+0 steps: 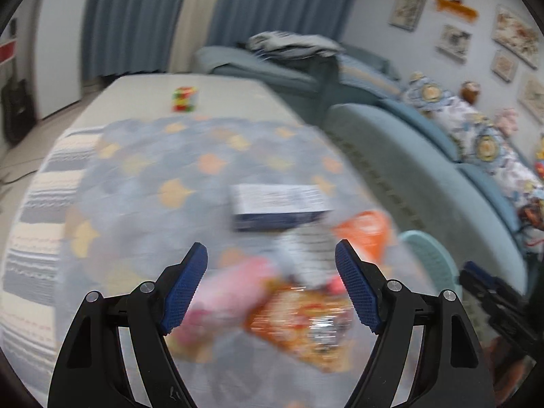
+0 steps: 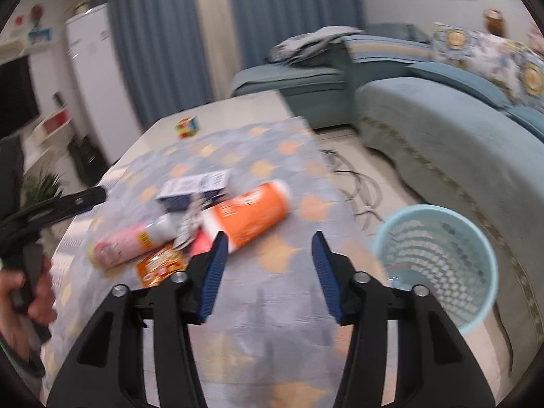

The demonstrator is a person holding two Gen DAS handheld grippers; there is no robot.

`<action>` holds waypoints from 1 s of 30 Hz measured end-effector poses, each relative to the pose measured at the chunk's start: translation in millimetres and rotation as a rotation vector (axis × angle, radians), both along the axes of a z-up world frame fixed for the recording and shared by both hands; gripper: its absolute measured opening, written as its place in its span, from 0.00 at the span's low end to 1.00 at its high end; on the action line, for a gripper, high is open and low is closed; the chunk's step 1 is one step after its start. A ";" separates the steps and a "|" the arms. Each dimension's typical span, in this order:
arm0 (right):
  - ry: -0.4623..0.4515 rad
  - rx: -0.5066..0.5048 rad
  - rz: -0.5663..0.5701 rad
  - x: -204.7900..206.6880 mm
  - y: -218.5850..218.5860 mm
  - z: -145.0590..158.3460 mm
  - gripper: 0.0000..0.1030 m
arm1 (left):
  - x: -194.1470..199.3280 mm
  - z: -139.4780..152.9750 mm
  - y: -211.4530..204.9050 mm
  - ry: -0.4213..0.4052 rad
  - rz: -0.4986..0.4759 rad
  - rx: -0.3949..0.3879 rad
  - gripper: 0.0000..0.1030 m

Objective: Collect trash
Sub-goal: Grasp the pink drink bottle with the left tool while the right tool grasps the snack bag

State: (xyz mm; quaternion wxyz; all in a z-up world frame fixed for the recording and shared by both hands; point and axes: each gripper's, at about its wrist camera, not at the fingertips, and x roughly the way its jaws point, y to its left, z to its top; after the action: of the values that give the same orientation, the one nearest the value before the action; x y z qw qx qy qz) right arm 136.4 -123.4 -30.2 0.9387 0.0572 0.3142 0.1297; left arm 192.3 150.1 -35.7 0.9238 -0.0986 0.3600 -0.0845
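Observation:
Trash lies in a heap on the patterned cloth: an orange bottle, a pink bottle, a white and blue box and an orange snack wrapper. My right gripper is open with nothing between its fingers, just right of the orange bottle. My left gripper hangs open above the same blurred heap: the box, the wrapper, the pink bottle and the orange bottle. A light blue mesh basket stands on the floor to the right of the table.
A coloured puzzle cube sits at the far end of the table. A teal sofa with patterned cushions runs along the right. Cables lie on the floor between table and sofa. A hand holds the left gripper at the left edge.

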 end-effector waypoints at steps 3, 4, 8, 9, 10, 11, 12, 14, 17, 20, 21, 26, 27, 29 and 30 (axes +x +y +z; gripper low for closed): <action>0.010 -0.017 0.055 9.2 18.6 -6.3 0.36 | 15.9 -19.6 23.6 0.058 0.027 0.026 0.73; 0.020 -0.019 0.072 13.5 24.3 -9.5 0.36 | 21.0 -27.4 29.7 0.081 0.021 0.023 0.73; 0.052 -0.033 0.105 20.0 40.2 -23.5 0.36 | 31.5 -46.9 33.9 0.151 -0.003 0.024 0.71; 0.059 -0.037 0.112 21.1 42.8 -26.2 0.36 | 30.1 -50.2 33.2 0.170 -0.016 0.024 0.71; 0.067 -0.041 0.122 22.4 45.8 -29.4 0.36 | 28.8 -51.4 32.2 0.182 -0.027 0.022 0.70; 0.072 -0.042 0.128 23.3 47.4 -31.0 0.36 | 26.0 -51.5 30.1 0.197 -0.044 0.023 0.70; 0.076 -0.041 0.130 22.5 48.4 -32.1 0.36 | 23.7 -52.6 28.4 0.204 -0.050 0.030 0.69; 0.089 -0.032 0.143 25.1 51.3 -34.2 0.36 | 14.9 -51.9 20.3 0.227 -0.073 0.060 0.69; 0.098 -0.027 0.164 26.9 54.1 -35.6 0.36 | 3.2 -50.6 3.9 0.271 -0.147 0.094 0.72; 0.114 -0.013 0.192 27.1 56.8 -37.7 0.36 | -0.3 -53.7 -19.8 0.301 -0.211 0.160 0.72; 0.122 -0.007 0.200 27.7 57.7 -39.2 0.36 | 2.3 -56.6 -26.7 0.307 -0.213 0.189 0.72; 0.154 -0.011 0.240 33.4 63.4 -47.9 0.36 | 20.7 -71.7 -43.6 0.324 -0.174 0.248 0.72; 0.160 -0.014 0.246 34.6 64.1 -49.8 0.36 | 23.0 -73.7 -43.7 0.323 -0.160 0.242 0.72; 0.174 -0.020 0.260 39.3 67.2 -54.6 0.36 | 25.8 -76.7 -40.9 0.315 -0.118 0.227 0.61; 0.181 -0.021 0.268 41.7 68.8 -57.1 0.36 | 25.4 -77.5 -39.5 0.314 -0.103 0.218 0.56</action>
State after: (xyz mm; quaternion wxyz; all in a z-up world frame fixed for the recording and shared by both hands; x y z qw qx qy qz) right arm 178.1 -54.5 -87.3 0.8814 0.0162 0.4038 0.2448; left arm 217.6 110.6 -113.2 0.8561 0.0088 0.5111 -0.0758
